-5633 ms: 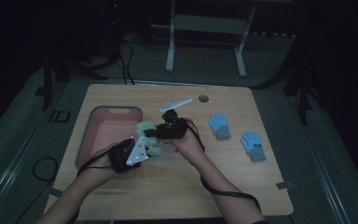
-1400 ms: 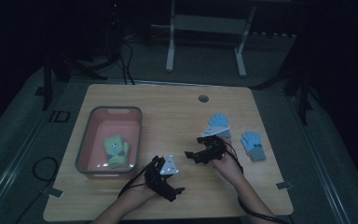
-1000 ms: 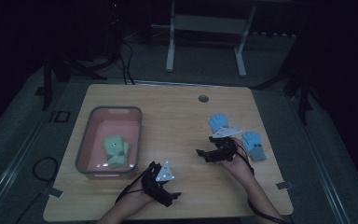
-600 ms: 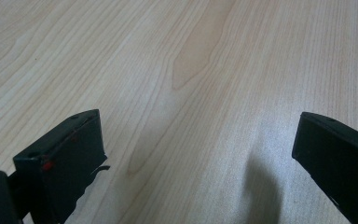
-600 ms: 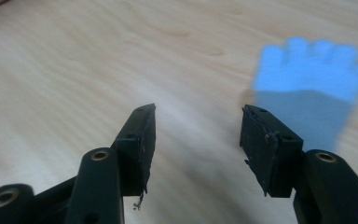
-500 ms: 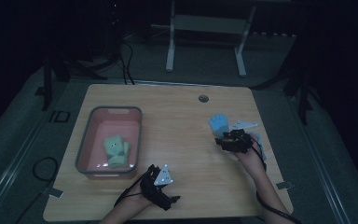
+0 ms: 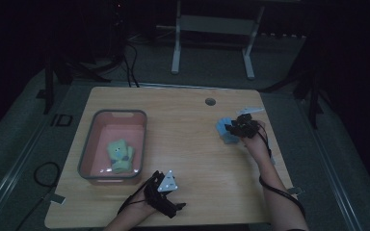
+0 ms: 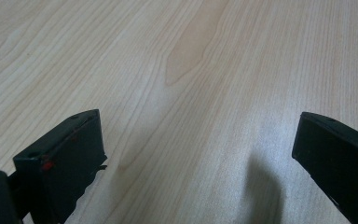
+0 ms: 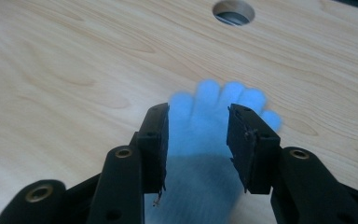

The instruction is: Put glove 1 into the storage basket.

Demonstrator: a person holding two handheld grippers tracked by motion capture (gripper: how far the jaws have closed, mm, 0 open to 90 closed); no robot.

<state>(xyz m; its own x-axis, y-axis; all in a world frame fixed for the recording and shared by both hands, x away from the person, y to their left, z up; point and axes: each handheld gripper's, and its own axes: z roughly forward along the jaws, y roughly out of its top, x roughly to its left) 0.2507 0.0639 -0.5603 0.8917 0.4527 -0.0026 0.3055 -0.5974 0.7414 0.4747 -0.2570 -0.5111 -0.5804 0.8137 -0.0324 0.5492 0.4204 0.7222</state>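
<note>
While the right gripper [image 9: 198, 140] straddles the blue glove [image 9: 214, 112] near the table's [image 7: 183, 125] right edge, its jaws have just been closing, now narrow, glove between them, pads seemingly not pinching yet. Risk: they pinch only thin cloth, or scrape wood, and the glove slips on lifting. Left gripper [image 8: 196, 154] gapes wide, empty, over bare wood near the bin [image 7: 90, 144].

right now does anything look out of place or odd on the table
Nothing stands out. A green glove lies in the pink bin; the right gripper straddles a blue glove lying flat on the table.
</note>
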